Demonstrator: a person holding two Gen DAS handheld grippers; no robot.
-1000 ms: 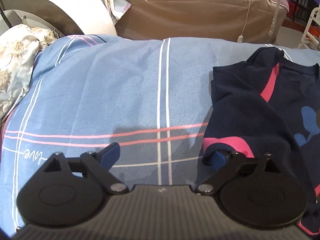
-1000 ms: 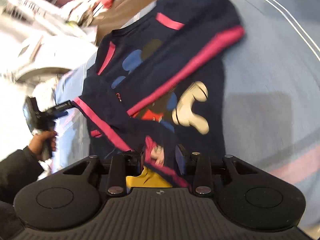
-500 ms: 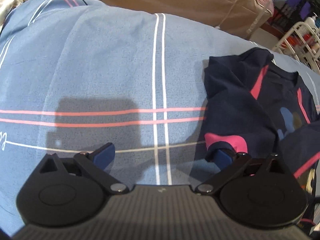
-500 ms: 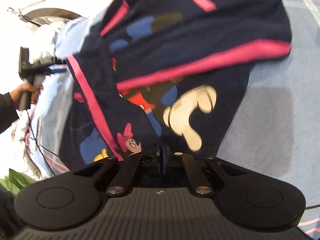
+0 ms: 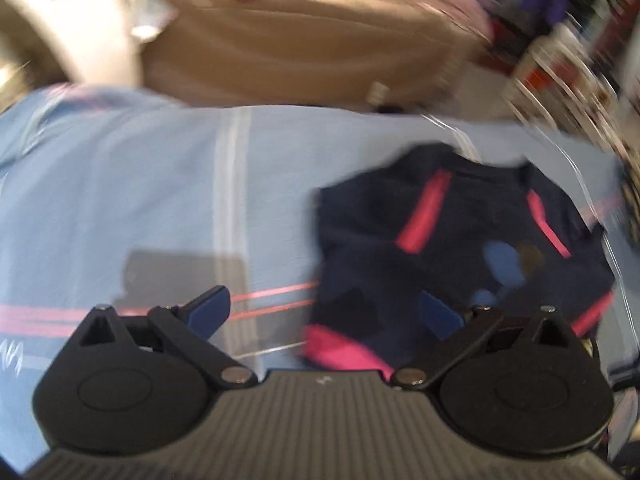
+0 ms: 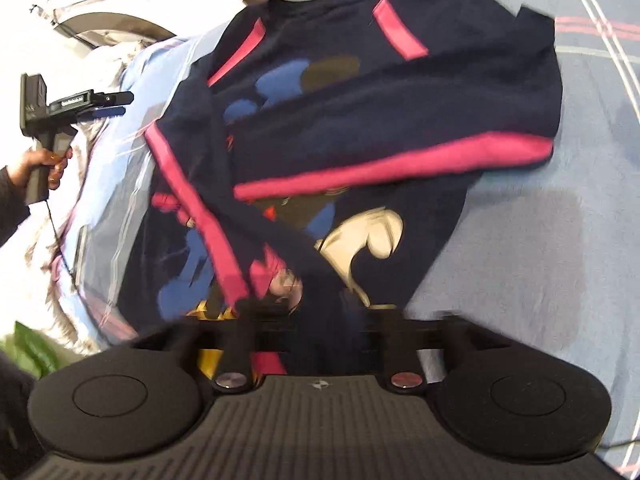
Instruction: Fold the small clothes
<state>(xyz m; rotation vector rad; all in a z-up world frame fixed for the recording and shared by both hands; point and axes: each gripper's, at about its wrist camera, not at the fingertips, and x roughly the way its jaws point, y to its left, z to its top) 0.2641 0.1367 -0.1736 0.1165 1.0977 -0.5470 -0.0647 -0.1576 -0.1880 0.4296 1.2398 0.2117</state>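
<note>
A small navy shirt [image 6: 400, 128] with pink stripes and a cartoon print lies on the blue plaid bedsheet [image 5: 140, 200], both sleeves folded inward across its front. In the left wrist view the shirt [image 5: 460, 248] lies at the right. My left gripper [image 5: 324, 312] is open and empty, held above the sheet, its right finger over the shirt's pink-cuffed sleeve. My right gripper [image 6: 316, 320] hovers over the shirt's lower hem with its jaws apart and blurred, nothing between them. The left gripper also shows in the right wrist view [image 6: 116, 104], held in a hand at the far left.
A brown covered sofa [image 5: 300, 48] stands beyond the bed. A white rounded appliance [image 6: 120, 4] and a floral quilt [image 6: 44, 248] lie at the bed's left side. A white rack [image 5: 560, 68] stands at the back right.
My right gripper has opened and let go of the shirt's fabric, which now lies folded over the front. My left gripper swung right and pulled back, staying open.
</note>
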